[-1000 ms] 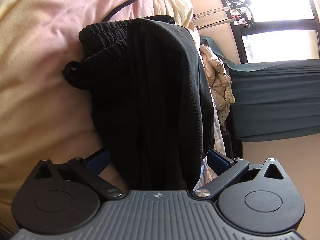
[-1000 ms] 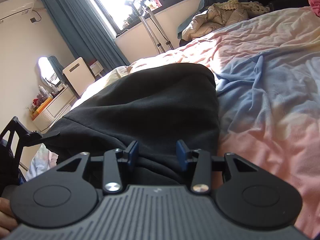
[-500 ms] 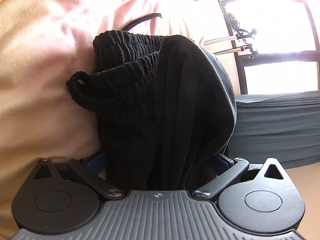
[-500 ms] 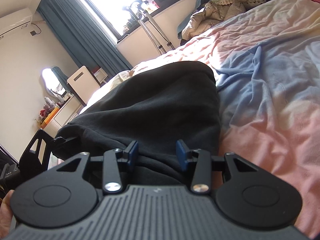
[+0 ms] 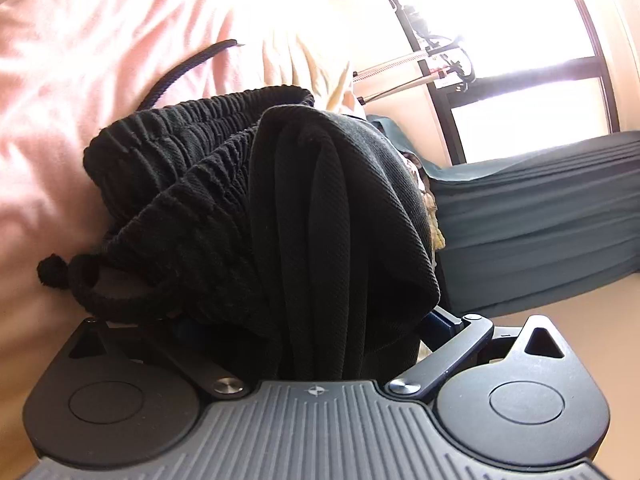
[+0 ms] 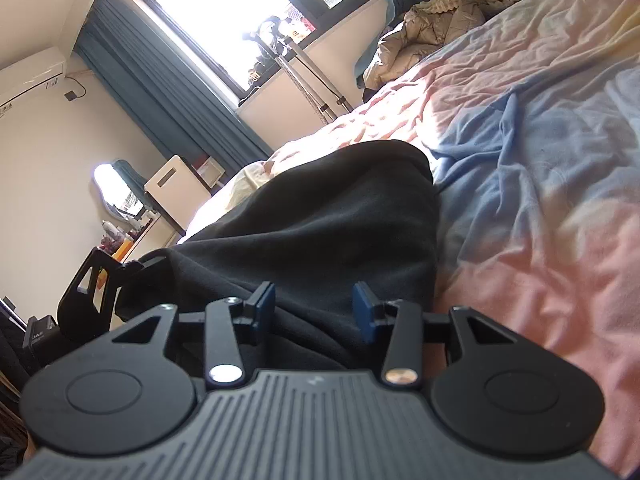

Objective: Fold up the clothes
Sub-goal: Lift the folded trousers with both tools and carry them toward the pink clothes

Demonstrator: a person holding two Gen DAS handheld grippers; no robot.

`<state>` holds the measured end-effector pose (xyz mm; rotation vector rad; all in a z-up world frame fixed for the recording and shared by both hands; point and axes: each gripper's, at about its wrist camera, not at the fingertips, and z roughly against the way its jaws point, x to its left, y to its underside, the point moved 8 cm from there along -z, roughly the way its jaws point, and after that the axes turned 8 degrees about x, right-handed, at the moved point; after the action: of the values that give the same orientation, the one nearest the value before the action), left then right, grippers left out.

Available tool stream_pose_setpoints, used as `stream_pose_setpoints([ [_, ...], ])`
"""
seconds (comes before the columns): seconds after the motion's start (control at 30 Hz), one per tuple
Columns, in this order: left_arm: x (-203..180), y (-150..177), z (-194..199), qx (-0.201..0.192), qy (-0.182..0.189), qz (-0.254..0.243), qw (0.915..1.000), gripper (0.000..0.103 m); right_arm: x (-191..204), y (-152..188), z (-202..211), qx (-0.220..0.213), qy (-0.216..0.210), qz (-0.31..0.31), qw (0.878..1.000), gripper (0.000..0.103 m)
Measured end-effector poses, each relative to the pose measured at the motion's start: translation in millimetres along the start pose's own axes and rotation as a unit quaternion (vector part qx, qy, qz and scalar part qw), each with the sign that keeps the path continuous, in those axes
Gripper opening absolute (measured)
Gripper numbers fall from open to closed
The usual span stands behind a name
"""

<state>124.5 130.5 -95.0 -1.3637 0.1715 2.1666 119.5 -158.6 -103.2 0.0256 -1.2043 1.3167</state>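
While both grippers sit at the black garment, the scene reads as follows.

Garment: black trousers with a gathered elastic waistband, bunched and doubled over on the bed; in the right wrist view the same dark cloth lies in a long mound across the bedding.

Drawstring: one black cord trails over the pink sheet above the waistband; a knotted end lies at the left beside a loop of the band.

Left gripper: its fingers stand wide, with a thick fold of the trousers filling the gap between them; whether they press on the cloth I cannot tell, as the fabric hides the pads.

Right gripper: its blue-padded fingers are partly closed with a ridge of the trousers between them, cloth touching both pads, so it is clamped on the fabric.

Bed: crumpled sheet in pink, blue and cream, carrying the trousers.

Room: bright window with blue curtains, a beige padded jacket at the far edge of the bed, an air conditioner high on the wall.
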Motion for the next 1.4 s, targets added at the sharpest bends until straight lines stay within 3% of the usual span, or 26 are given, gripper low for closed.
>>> stream_pose_setpoints([
  [0.1, -11.1, -11.8, -7.6, 0.027, 0.003, -0.021, 0.9994, 0.1, -26.7, -19.8, 10.3, -0.032, -0.011, -0.07, 0.997, 0.054],
  [0.2, -6.2, -19.5, -18.4, 0.046, -0.001, -0.03, 0.9985, 0.101, -45.3, -25.0, -2.3, -0.017, -0.021, -0.11, 0.994, 0.055],
  [0.27, 9.6, -21.5, -27.6, 0.049, -0.005, -0.007, 0.9988, 0.102, -47.2, -21.7, -21.4, 0.012, -0.02, -0.1, 0.995, 0.065],
  [0.37, 23.1, -21.6, -35.0, 0.036, -0.003, 0.018, 0.9992, 0.102, -41.8, -11.1, -51.6, 0.055, -0.003, -0.06, 0.997, 0.072],
  [0.5, 19.5, -17.0, -41.9, 0.017, -0.013, -0.006, 0.9998, 0.103, -36.3, -10.9, -71.9, 0.06, -0.017, -0.043, 0.997, 0.087],
  [0.6, 20.1, -20.9, -42.5, 0.013, 0.009, 0.014, 0.9998, 0.1, -32.3, -16.6, -79.8, 0.055, -0.025, -0.045, 0.997, 0.089],
  [0.63, 20.4, -21.5, -41.6, 0.01, 0.009, 0.017, 0.9998, 0.097, -30.7, -17.5, -79.9, 0.051, -0.023, -0.041, 0.998, 0.088],
  [0.7, 19.7, -21.6, -39.7, 0.005, -0.001, 0.013, 0.9999, 0.082, -27.5, -19.4, -80.1, 0.044, -0.018, -0.033, 0.998, 0.076],
  [0.77, 15.1, -19.6, -38.9, 0.007, -0.016, -0.016, 0.9997, 0.071, -24.3, -21.2, -80.3, 0.036, -0.014, -0.025, 0.999, 0.057],
  [0.87, 13.1, -19.3, -36.5, 0.002, -0.02, -0.023, 0.9995, 0.058, -19.4, -24.1, -80.6, 0.025, -0.007, -0.013, 1.0, 0.039],
  [1.07, -0.8, -13.0, -8.4, -0.008, -0.027, -0.074, 0.9969, 0.04, -0.2, -29.0, -69.1, 0.002, 0.001, 0.007, 1.0, 0.03],
  [1.2, -27.8, -6.8, 21.7, -0.01, -0.008, -0.132, 0.9912, 0.038, 23.8, -32.9, -42.4, -0.017, -0.003, 0.02, 1.0, 0.029],
  [1.4, -83.2, -2.2, 42.7, -0.012, 0.011, -0.16, 0.987, 0.038, 53.7, -55.6, 15.6, -0.067, -0.021, 0.03, 0.997, 0.029],
])
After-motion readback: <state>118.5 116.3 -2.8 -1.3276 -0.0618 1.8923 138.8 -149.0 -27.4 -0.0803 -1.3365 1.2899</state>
